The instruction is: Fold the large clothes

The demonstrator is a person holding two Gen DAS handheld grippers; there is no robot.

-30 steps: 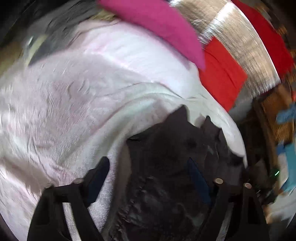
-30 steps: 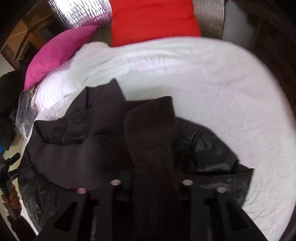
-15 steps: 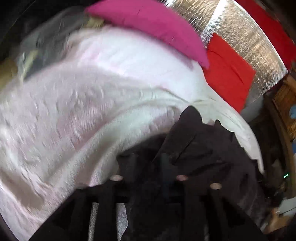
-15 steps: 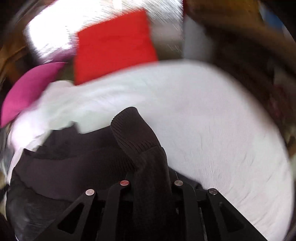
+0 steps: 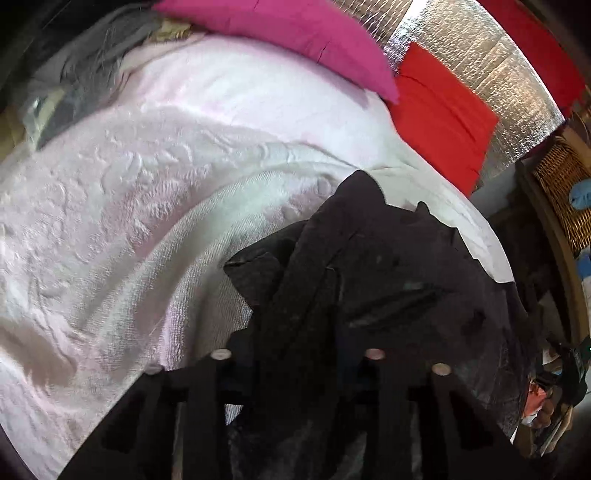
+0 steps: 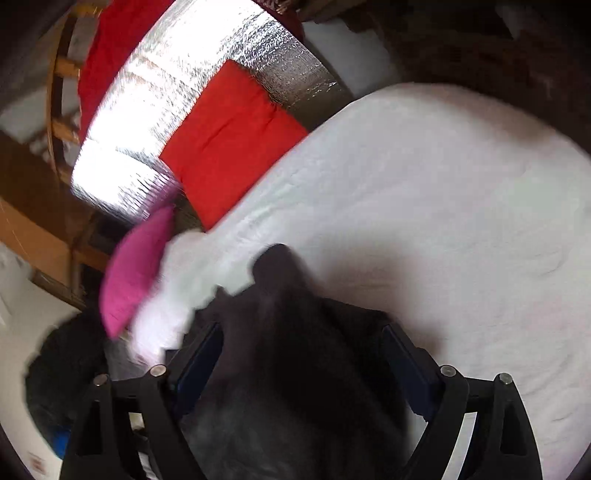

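Note:
A dark, almost black jacket [image 5: 388, 280] lies crumpled on the white textured bedspread [image 5: 122, 206]. My left gripper [image 5: 295, 354] is shut on a fold of the jacket near the bed's near edge. In the right wrist view my right gripper [image 6: 303, 347] is open, its jaws wide apart, and a dark knit sleeve of the jacket [image 6: 291, 332] lies loose between them over the bedspread [image 6: 443, 206].
A pink pillow [image 5: 295, 33] and a red cushion [image 5: 443, 114] lean against a silver foil headboard [image 5: 491, 70] at the far end. Grey clothes [image 5: 81, 77] lie at the bed's far left. A wicker basket [image 5: 561, 184] stands on the right.
My left gripper closed on the jacket's fold. My right gripper opened and let go of the sleeve, and swung so the headboard comes into view.

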